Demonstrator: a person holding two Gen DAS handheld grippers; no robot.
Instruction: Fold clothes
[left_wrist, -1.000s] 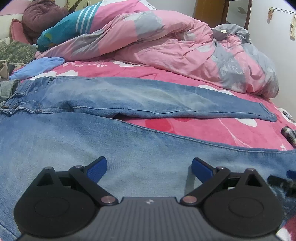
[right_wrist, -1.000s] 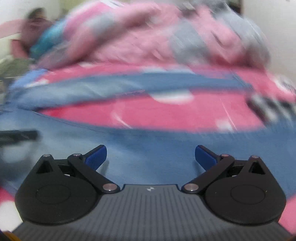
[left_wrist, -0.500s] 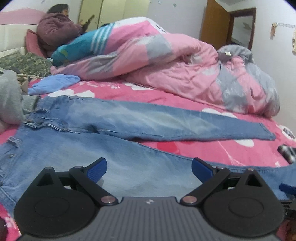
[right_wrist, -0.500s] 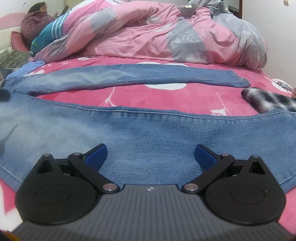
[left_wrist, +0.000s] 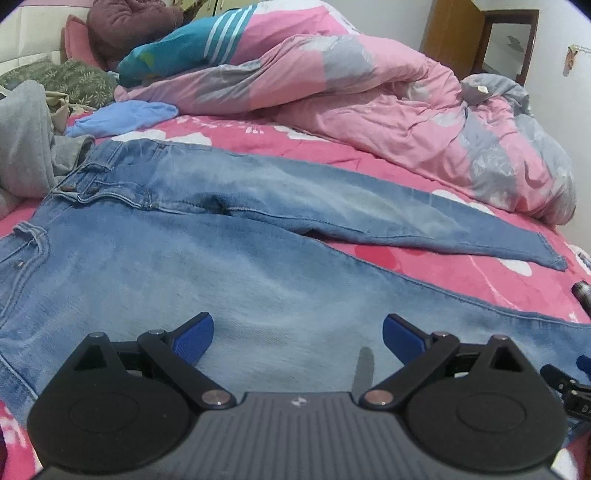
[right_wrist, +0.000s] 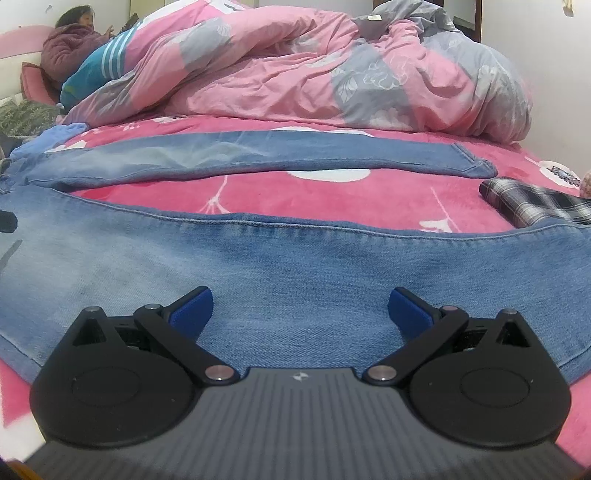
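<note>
A pair of light blue jeans lies spread flat on a pink bedsheet, waistband at the left, legs splayed to the right. My left gripper hovers open over the near leg's thigh, nothing between its blue pads. In the right wrist view the same jeans fill the foreground, the far leg stretched behind. My right gripper is open just above the near leg's lower part, near its front edge. The right gripper's tip shows at the left view's right edge.
A rumpled pink and grey duvet piles along the back of the bed. A folded plaid cloth lies at right. Grey clothes and a blue garment sit at left. A person reclines at the headboard.
The left gripper's view has shifted left and dipped, bringing the waistband and grey clothes into sight. The right gripper has settled from a blurred move and edged closer over the near leg. Both stayed open.
</note>
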